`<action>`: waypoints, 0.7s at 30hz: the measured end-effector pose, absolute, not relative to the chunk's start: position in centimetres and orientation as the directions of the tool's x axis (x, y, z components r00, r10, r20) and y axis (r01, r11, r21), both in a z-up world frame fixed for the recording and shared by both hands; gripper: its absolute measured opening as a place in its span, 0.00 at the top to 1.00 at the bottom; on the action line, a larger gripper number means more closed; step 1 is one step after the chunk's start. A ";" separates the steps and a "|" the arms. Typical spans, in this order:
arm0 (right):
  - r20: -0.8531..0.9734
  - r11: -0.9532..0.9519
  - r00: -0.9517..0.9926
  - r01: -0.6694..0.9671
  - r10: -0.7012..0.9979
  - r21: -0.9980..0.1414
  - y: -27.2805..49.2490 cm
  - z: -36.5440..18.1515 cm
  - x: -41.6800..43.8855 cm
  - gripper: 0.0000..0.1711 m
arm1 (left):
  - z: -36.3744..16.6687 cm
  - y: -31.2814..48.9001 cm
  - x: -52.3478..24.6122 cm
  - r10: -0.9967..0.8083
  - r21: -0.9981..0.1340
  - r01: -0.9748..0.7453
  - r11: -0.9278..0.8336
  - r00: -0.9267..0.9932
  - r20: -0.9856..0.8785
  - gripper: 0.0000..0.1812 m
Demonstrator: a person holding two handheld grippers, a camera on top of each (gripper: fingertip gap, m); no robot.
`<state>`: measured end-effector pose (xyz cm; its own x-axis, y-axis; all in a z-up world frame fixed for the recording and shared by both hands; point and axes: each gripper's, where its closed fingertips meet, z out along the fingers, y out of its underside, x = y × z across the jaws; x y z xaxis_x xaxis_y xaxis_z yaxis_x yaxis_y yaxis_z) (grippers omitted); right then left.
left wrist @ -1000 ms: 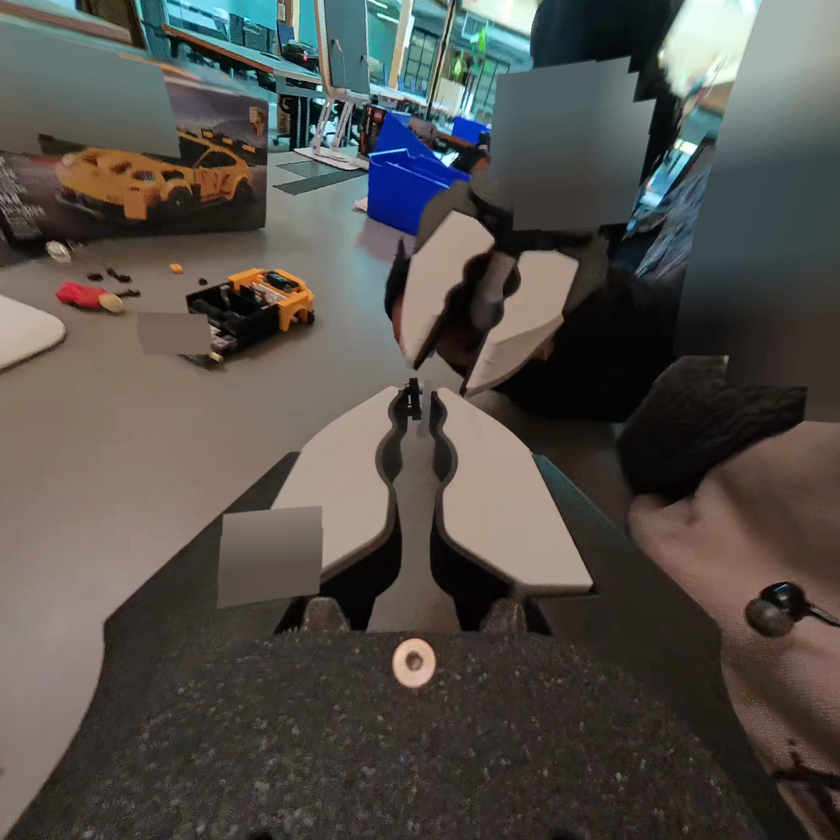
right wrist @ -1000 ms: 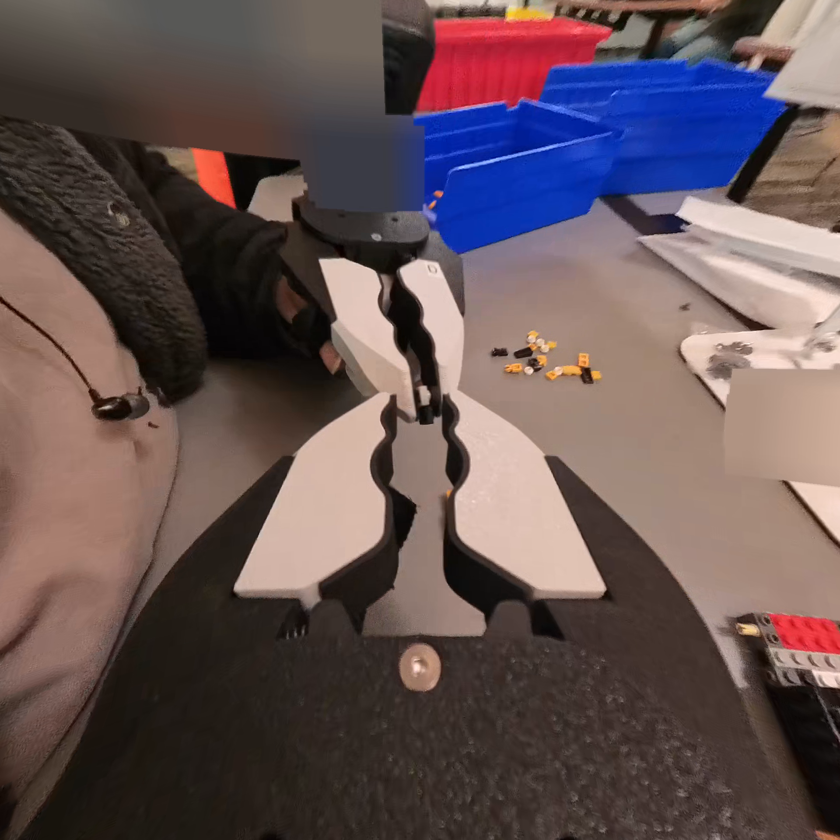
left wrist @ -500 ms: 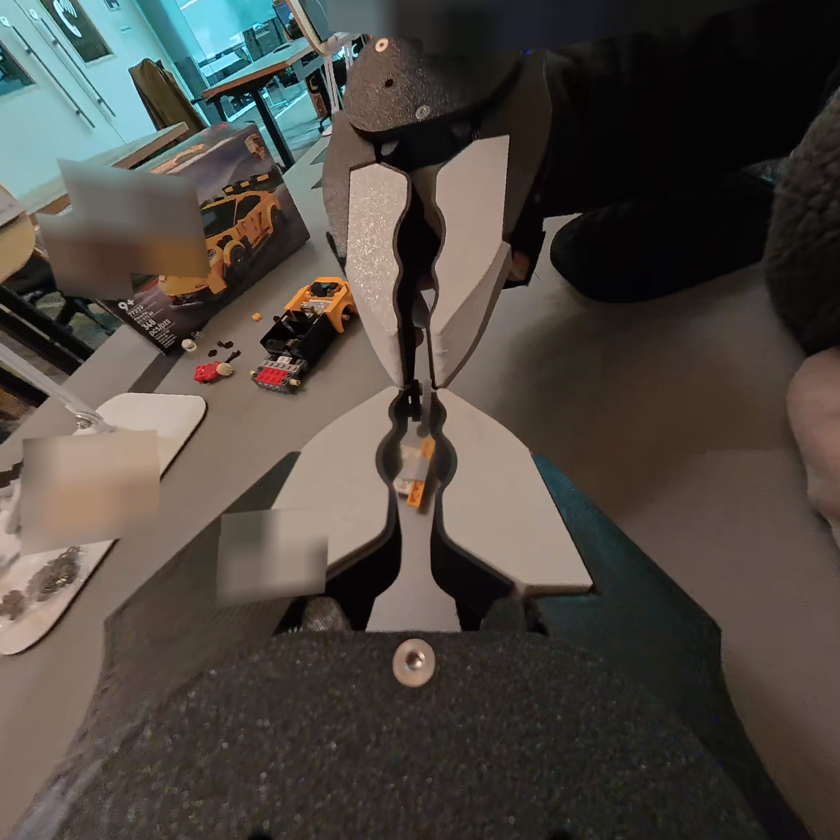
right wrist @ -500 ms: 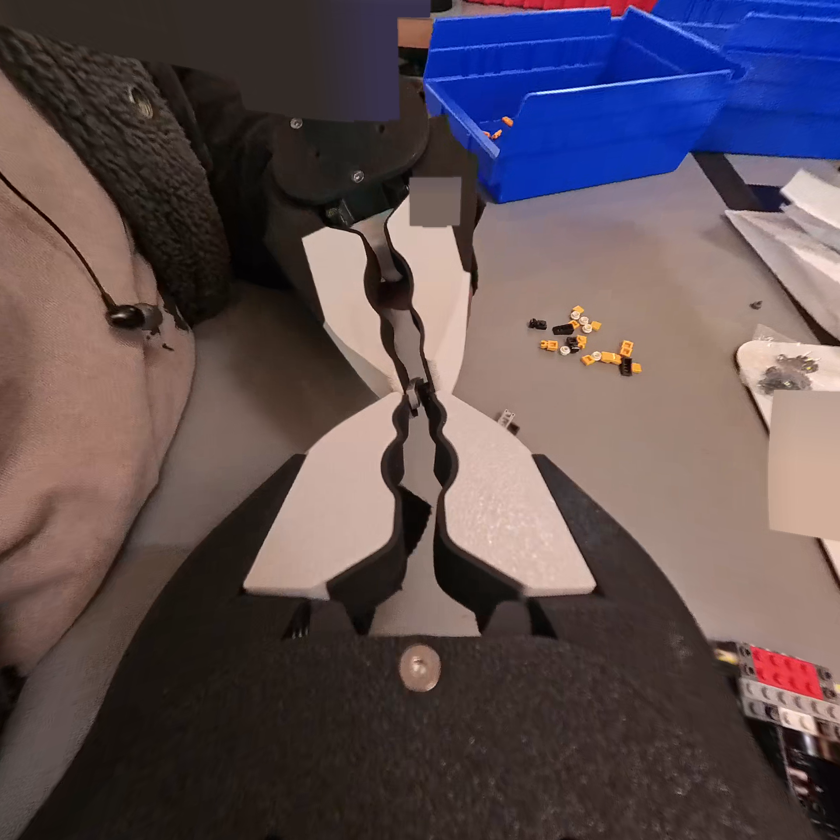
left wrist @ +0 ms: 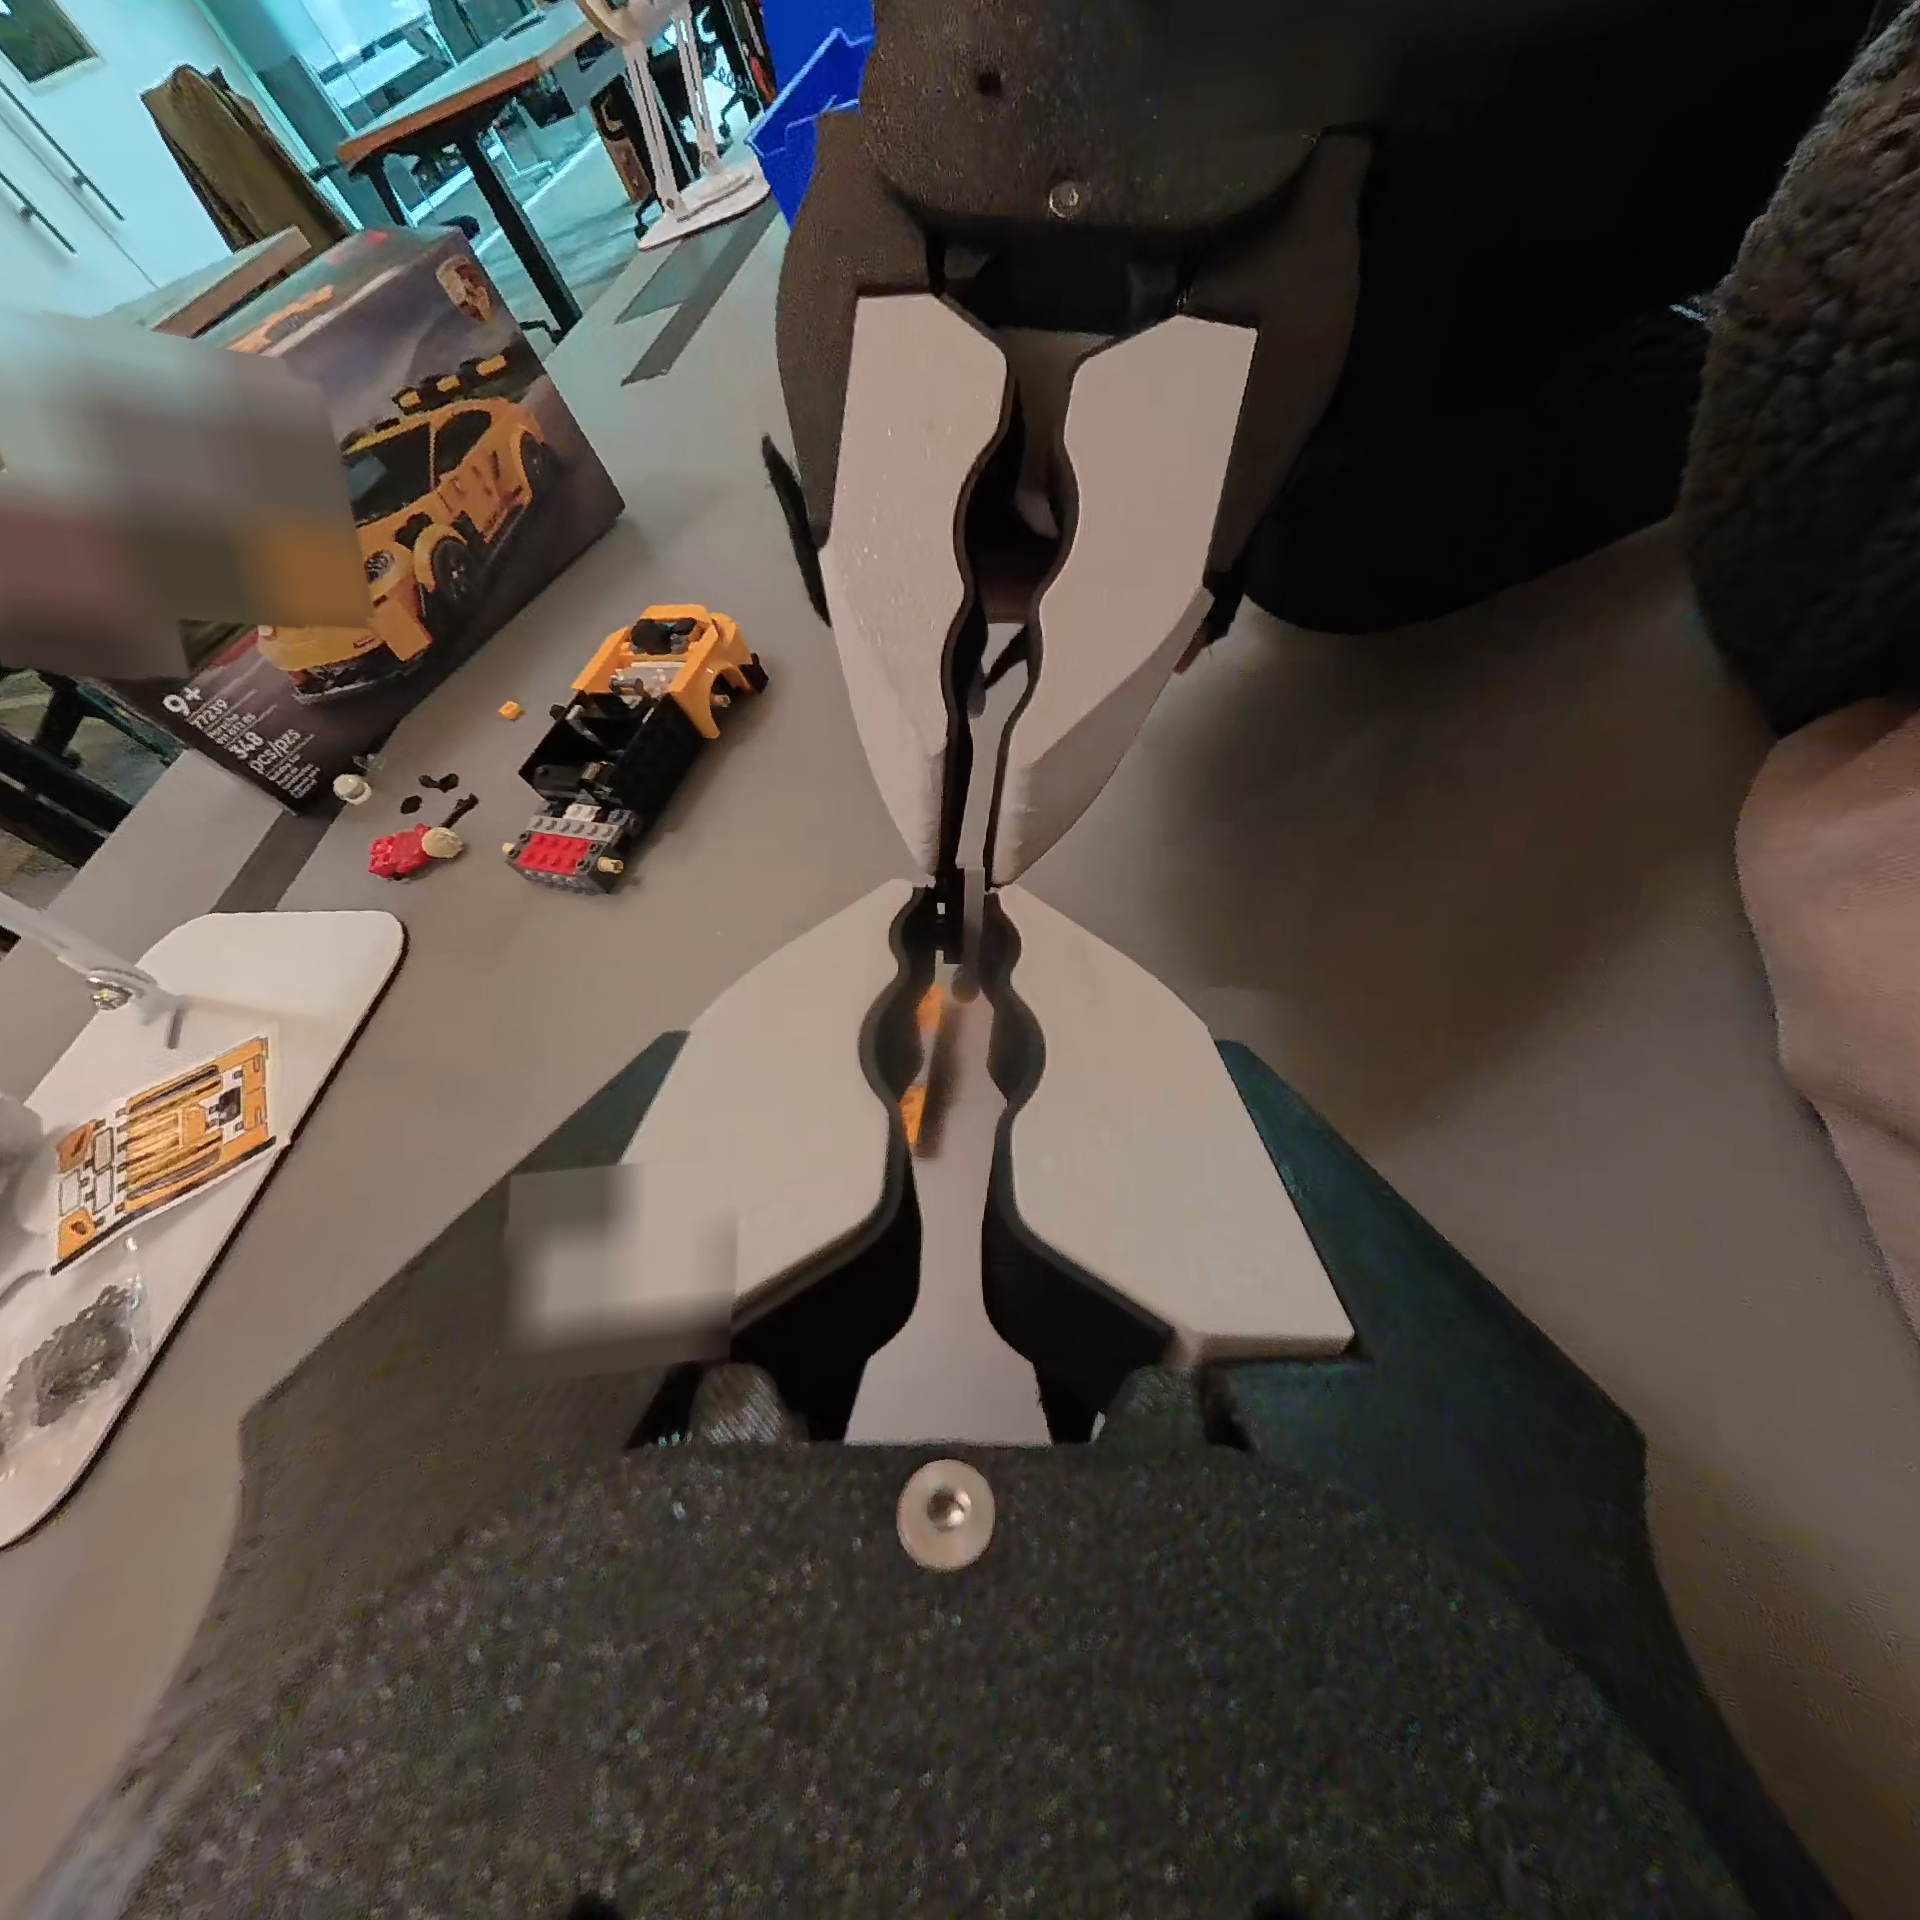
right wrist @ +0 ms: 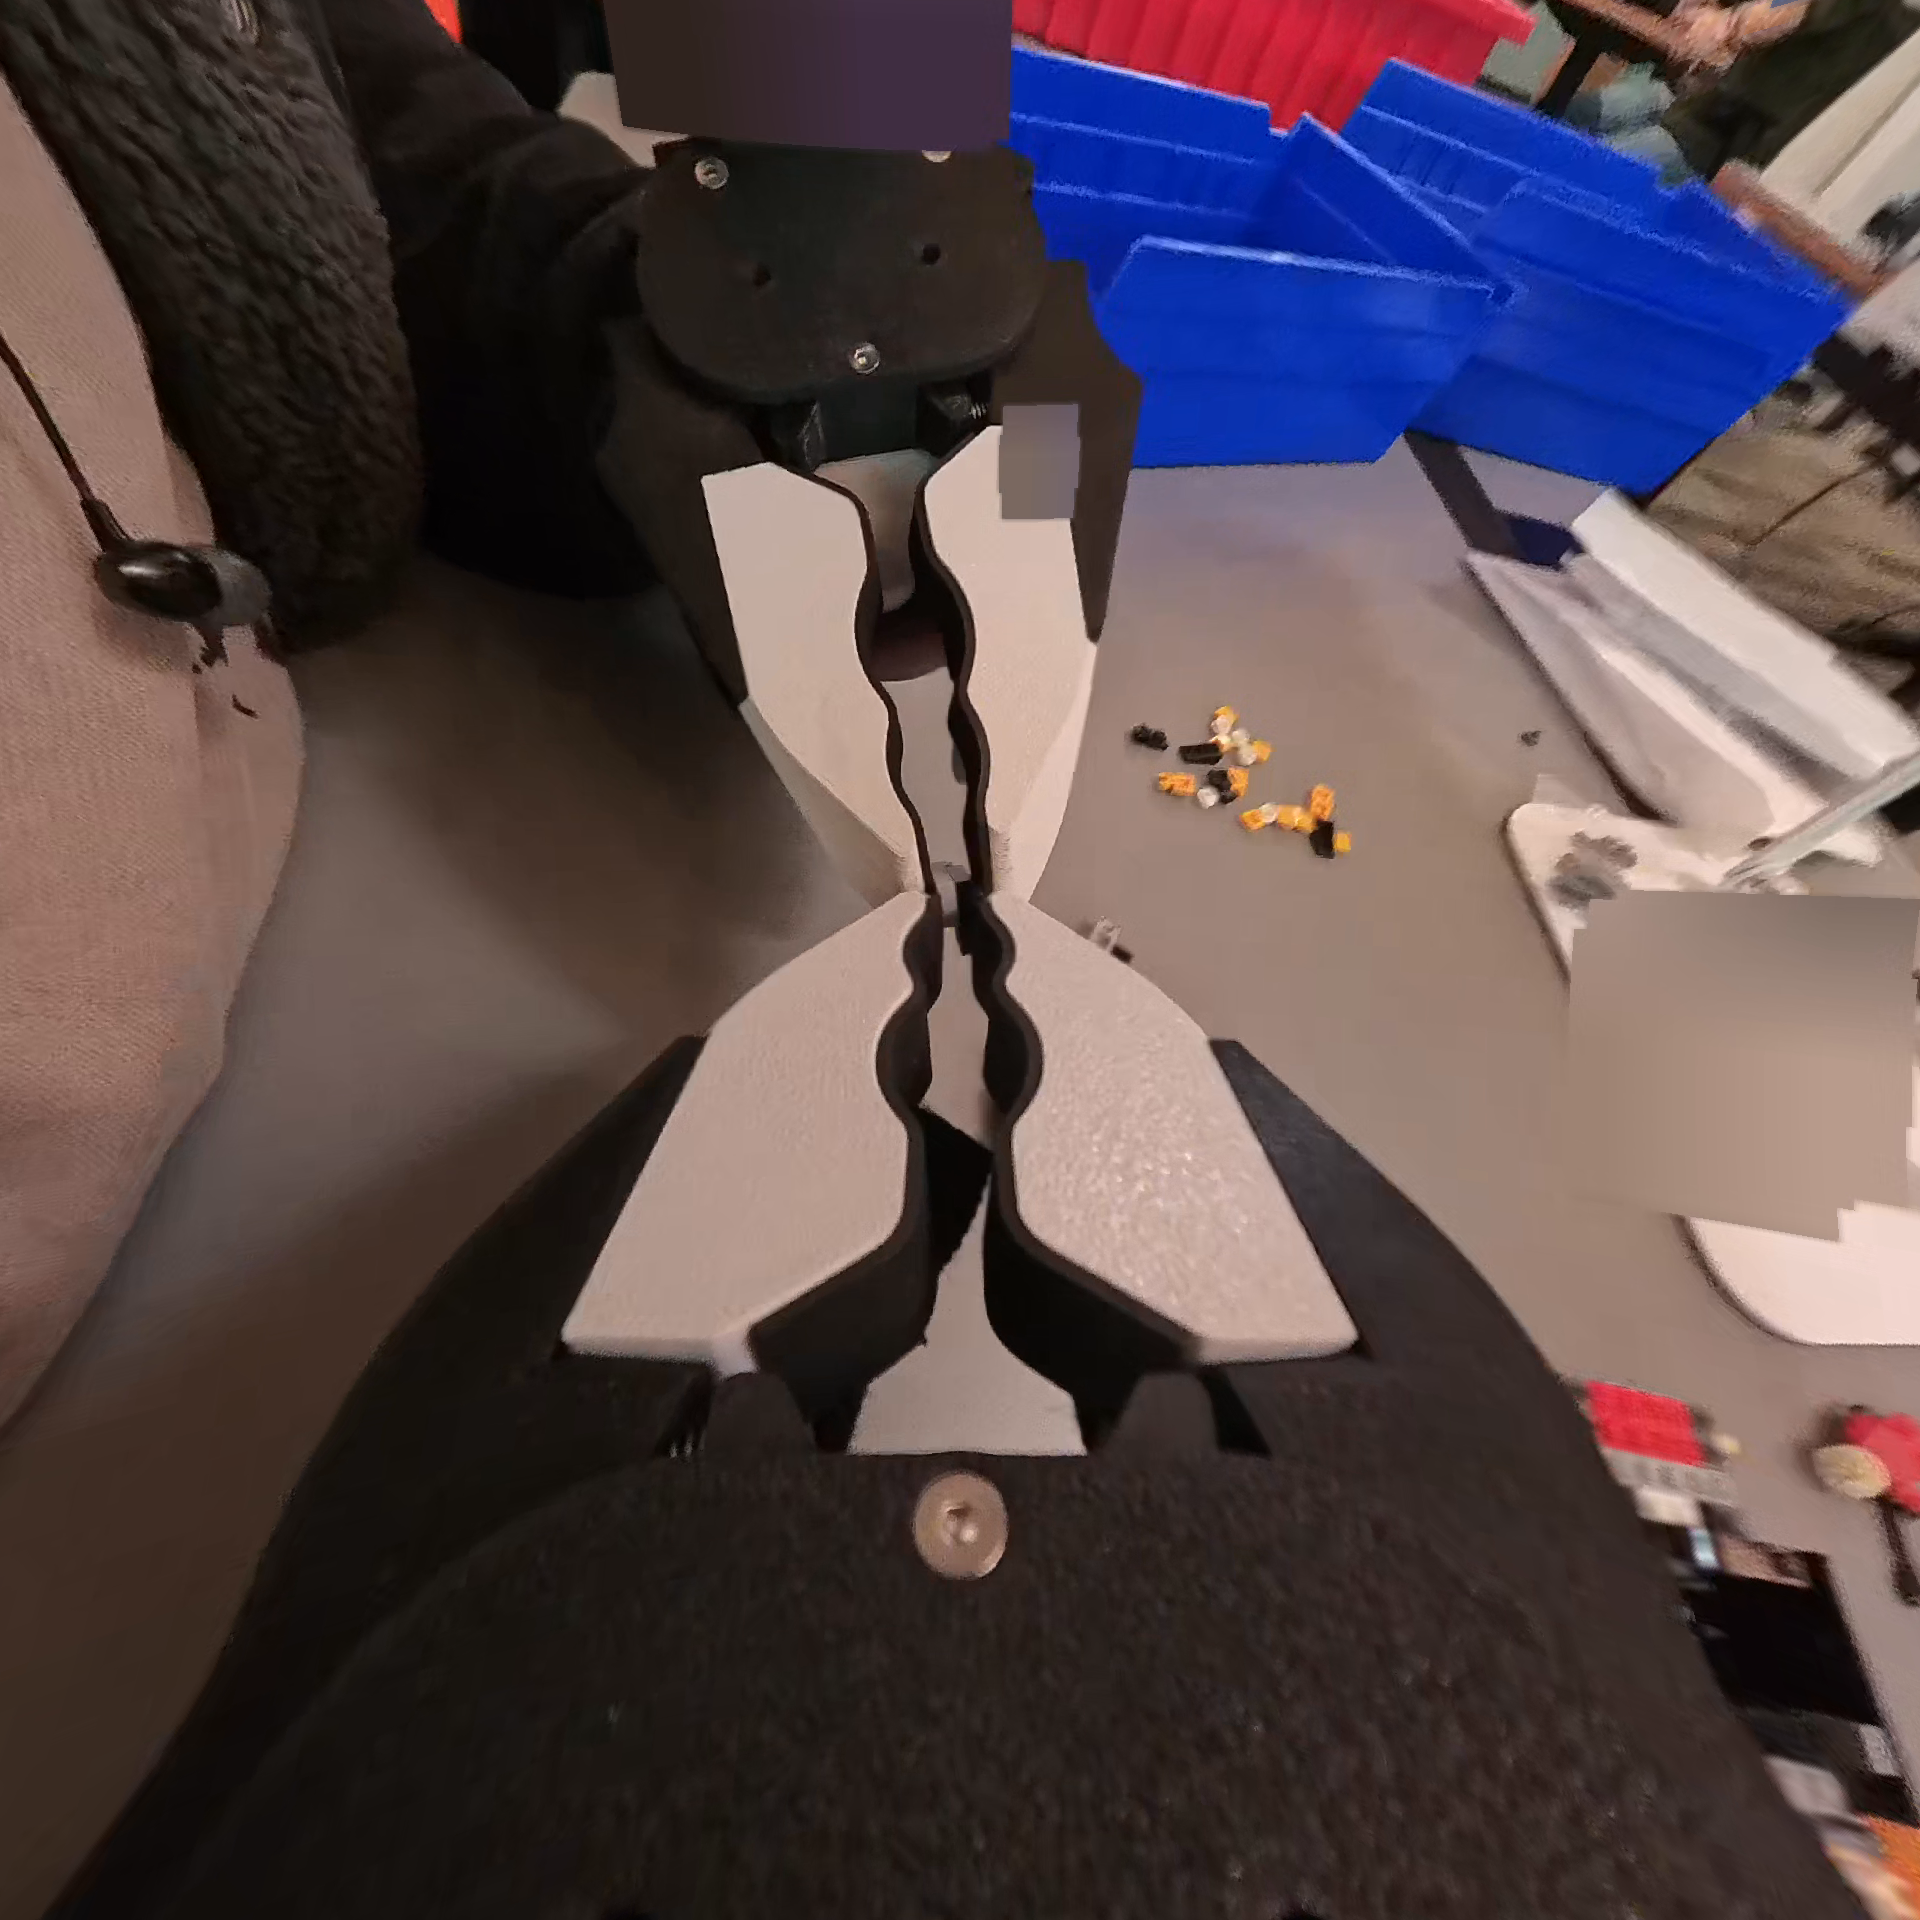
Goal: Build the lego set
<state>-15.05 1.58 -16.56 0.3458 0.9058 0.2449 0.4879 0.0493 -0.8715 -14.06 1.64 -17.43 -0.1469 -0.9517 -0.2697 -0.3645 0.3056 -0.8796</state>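
Now, tip to tip: my left gripper (left wrist: 954, 914) and my right gripper (left wrist: 961, 857) meet nose to nose above the grey table (left wrist: 1351, 883).
My left jaws: drawn narrow, pinching a small black piece (left wrist: 943, 912) at the very tips.
My right jaws: narrow as well, closed on a small grey piece (left wrist: 974, 883) at their tips.
The two pieces: side by side and touching where the four tips meet; whether they are joined I cannot tell.
Same meeting from the right wrist view: my right gripper (right wrist: 954, 914) below, left gripper (right wrist: 951, 868) coming down from above, both nearly closed.
Below my left fingers: an orange and black piece (left wrist: 928, 1081) lies on the table, seen through the gap.
Half-built car (left wrist: 644, 727): orange and black, on the table to the left of the grippers, well apart from them, with a red and grey block at its near end.
Set box (left wrist: 436, 499): stands behind the car, showing a yellow car.
Loose bits: a red piece (left wrist: 400, 854) and small black ones beside the car; a scatter of orange, black and white pieces (right wrist: 1247, 779) to the right in the right wrist view.
Sticker sheet (left wrist: 166, 1132): lies on a white board (left wrist: 312, 997) at the left edge.
Blue bins (right wrist: 1403, 343): at the far side of the table.
Person: dark fleece sleeves behind both grippers.
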 end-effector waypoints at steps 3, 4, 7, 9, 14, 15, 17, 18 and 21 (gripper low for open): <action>0.118 -0.047 0.349 0.428 0.930 -0.903 1.6 -16.8 -14.9 0.97 | -17.8 1.4 -13.9 -0.976 -0.911 -0.362 0.197 -0.161 -0.147 0.96; 0.038 -0.115 0.346 0.411 0.938 -0.904 1.6 -17.1 -14.9 0.97 | -17.9 1.3 -13.9 -0.981 -0.921 -0.361 0.149 -0.170 -0.092 0.96; -0.228 -0.334 0.296 0.381 0.927 -0.862 1.1 -17.7 -14.7 0.97 | -18.3 0.9 -13.8 -0.974 -0.930 -0.366 -0.026 -0.202 0.107 0.93; -0.387 -0.476 0.290 0.374 0.875 -0.796 1.2 -17.8 -14.4 0.97 | -18.8 0.8 -13.9 -0.956 -0.913 -0.393 -0.110 -0.209 0.205 0.90; -0.659 -0.712 0.281 0.369 0.698 -0.597 1.6 -18.1 -14.3 0.97 | -19.2 0.6 -13.9 -0.899 -0.864 -0.425 -0.271 -0.209 0.385 0.94; -0.691 -0.738 0.278 0.369 0.667 -0.565 1.7 -18.1 -14.3 0.97 | -19.2 0.7 -14.0 -0.878 -0.843 -0.432 -0.320 -0.198 0.435 0.95; -0.732 -0.765 0.251 0.347 0.633 -0.543 2.2 -17.8 -14.4 0.97 | -18.9 1.0 -14.0 -0.807 -0.789 -0.421 -0.447 -0.190 0.559 0.95; -0.740 -0.769 0.236 0.323 0.630 -0.552 2.6 -17.4 -14.3 0.97 | -18.5 1.3 -14.0 -0.757 -0.754 -0.397 -0.523 -0.189 0.625 0.95; -0.707 -0.734 0.211 0.289 0.675 -0.614 3.3 -16.6 -14.0 0.95 | -17.5 2.3 -14.1 -0.616 -0.649 -0.334 -0.683 -0.213 0.758 0.96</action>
<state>-14.03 3.33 -16.59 0.2114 0.6745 -0.7073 0.2888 -0.7345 -0.6141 -14.06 2.29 -17.48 -0.2132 -0.6164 0.7580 -0.3341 -0.6831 -0.6494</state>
